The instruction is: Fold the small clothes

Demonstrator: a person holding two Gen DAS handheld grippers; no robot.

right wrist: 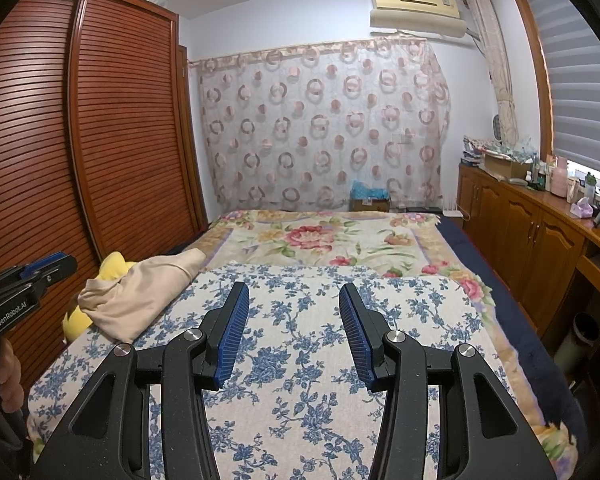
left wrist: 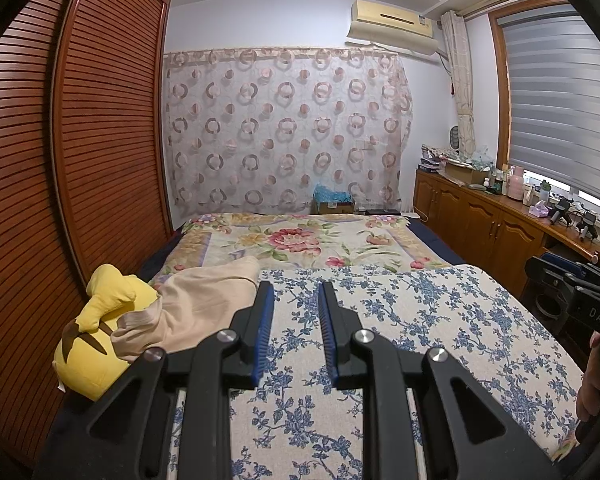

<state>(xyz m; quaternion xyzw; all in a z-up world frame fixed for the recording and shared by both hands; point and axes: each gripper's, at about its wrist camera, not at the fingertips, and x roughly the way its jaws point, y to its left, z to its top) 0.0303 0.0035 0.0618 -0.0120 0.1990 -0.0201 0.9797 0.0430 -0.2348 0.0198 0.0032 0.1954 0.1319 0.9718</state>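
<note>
The beige garment (right wrist: 140, 296) lies bunched at ten o'clock on the bed (right wrist: 300, 360), draped partly over a yellow plush toy (left wrist: 96, 340); it is rumpled, not folded flat. The left gripper (left wrist: 296, 304) hovers with fingers narrowly parted, holding nothing; the right gripper (right wrist: 294, 308) is spread wide and empty. Judged so, a grasp of the cloth's edge comes next, calling for both to reach left.
</note>
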